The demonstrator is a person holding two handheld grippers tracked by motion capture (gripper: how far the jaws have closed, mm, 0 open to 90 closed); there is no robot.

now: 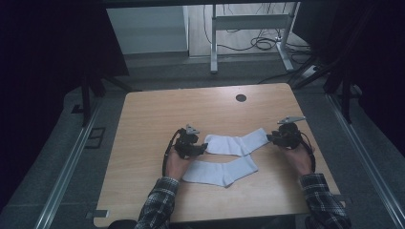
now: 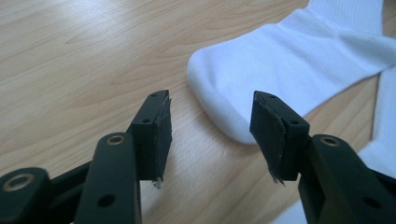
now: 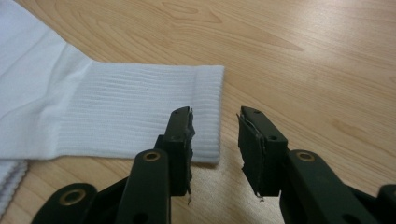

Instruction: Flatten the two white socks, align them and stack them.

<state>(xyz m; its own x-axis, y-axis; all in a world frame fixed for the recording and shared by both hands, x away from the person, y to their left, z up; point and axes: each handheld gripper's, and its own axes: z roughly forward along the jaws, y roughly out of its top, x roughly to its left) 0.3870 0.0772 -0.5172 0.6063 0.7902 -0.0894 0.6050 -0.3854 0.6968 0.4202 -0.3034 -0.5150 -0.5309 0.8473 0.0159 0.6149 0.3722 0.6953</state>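
Note:
Two white socks lie on the wooden table (image 1: 143,124). The far sock (image 1: 234,143) runs left to right, and the near sock (image 1: 222,171) lies just in front of it. My left gripper (image 1: 204,148) is at the far sock's left end. In the left gripper view its jaws (image 2: 211,99) stand open, and the rounded toe (image 2: 261,79) lies just ahead of them, not pinched. My right gripper (image 1: 270,138) is at that sock's right end. It (image 3: 215,113) is open over the ribbed cuff (image 3: 140,112), whose edge lies between the pads. A strip of the near sock (image 2: 385,135) shows at the right.
A dark round hole (image 1: 241,98) sits near the table's far edge. Behind the table stand a metal frame (image 1: 250,28) and floor cables (image 1: 265,43). Bare wood lies left of my left gripper and along the front edge. The person's plaid sleeves (image 1: 157,205) come in from below.

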